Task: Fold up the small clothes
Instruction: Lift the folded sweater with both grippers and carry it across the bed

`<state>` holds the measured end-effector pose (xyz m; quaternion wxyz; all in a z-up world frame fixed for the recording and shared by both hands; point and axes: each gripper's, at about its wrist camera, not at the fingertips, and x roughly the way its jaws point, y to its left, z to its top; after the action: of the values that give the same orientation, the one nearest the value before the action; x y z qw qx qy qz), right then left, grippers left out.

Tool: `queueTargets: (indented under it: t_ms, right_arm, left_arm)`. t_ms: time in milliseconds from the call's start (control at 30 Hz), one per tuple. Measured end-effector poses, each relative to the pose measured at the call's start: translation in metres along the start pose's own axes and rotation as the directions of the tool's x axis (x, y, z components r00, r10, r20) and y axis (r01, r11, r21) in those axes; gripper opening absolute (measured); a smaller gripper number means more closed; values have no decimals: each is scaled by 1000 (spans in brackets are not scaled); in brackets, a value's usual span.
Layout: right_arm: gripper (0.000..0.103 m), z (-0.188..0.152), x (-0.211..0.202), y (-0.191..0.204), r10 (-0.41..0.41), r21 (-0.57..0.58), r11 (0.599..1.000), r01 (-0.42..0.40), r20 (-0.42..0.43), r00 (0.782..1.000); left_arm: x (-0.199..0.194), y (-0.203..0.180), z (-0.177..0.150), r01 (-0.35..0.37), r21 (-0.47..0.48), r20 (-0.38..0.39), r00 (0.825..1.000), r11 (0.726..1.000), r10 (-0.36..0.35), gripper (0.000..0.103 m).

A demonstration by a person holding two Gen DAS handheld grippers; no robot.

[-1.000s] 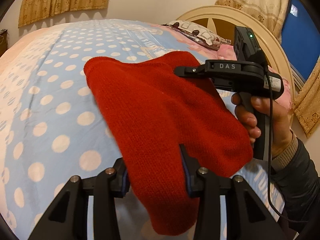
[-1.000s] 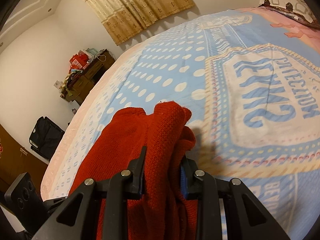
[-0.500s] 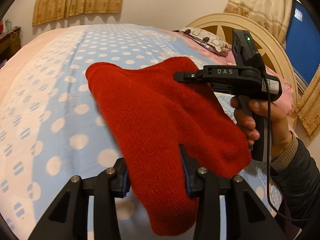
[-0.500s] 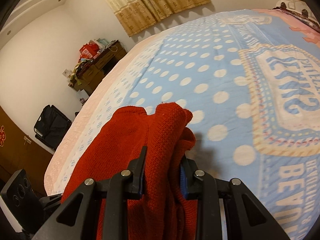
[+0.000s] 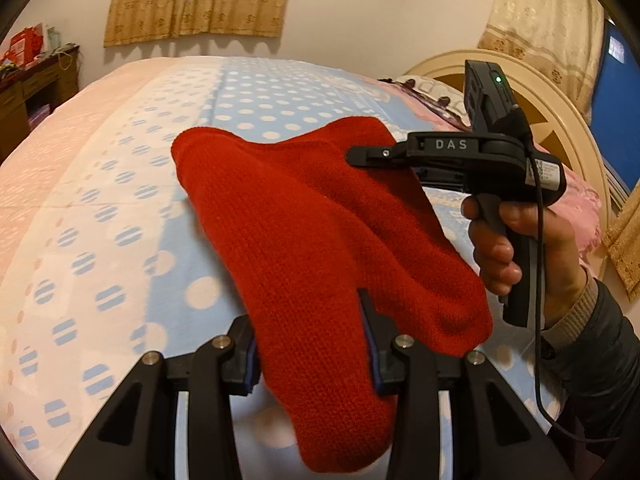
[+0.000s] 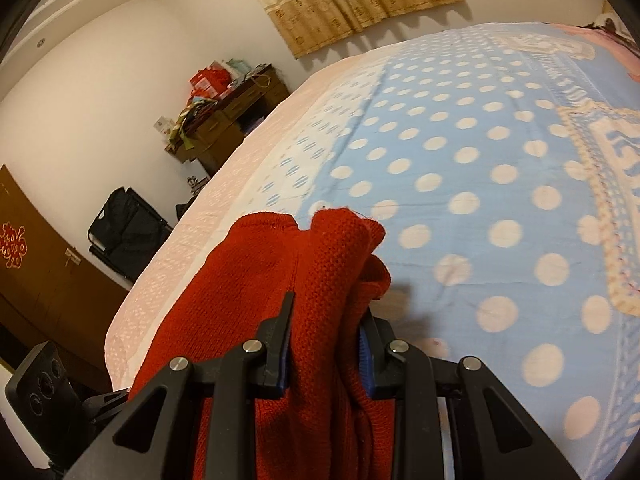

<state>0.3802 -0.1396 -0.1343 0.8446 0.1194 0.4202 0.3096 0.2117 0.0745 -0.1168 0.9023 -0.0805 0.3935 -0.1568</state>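
A red knitted garment hangs folded in the air above the bed, stretched between both grippers. My left gripper is shut on its near end, and the cloth drapes down over the jaws. My right gripper, held in a hand, is shut on the far end in the left wrist view. In the right wrist view the right gripper clamps a bunched red fold, and the rest of the garment trails down to the left.
A bed with a blue polka-dot and pink cover lies under the garment. A cream headboard and pillow are at the right. A cluttered wooden desk, a black bag and a brown wardrobe stand beyond the bed.
Both grippers, holding the garment, have swung leftward across the bed toward its pink edge. The printed lettering has slid out of the right view. The grips have not changed.
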Motion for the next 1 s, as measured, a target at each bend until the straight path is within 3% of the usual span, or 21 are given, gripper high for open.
queueTargets:
  t_ms: [1000]
  right_arm:
    - [20, 5, 89, 125, 129, -128, 981, -145, -127, 983]
  left_arm:
    - [-69, 80, -27, -103, -168, 93, 988, 980, 120, 40]
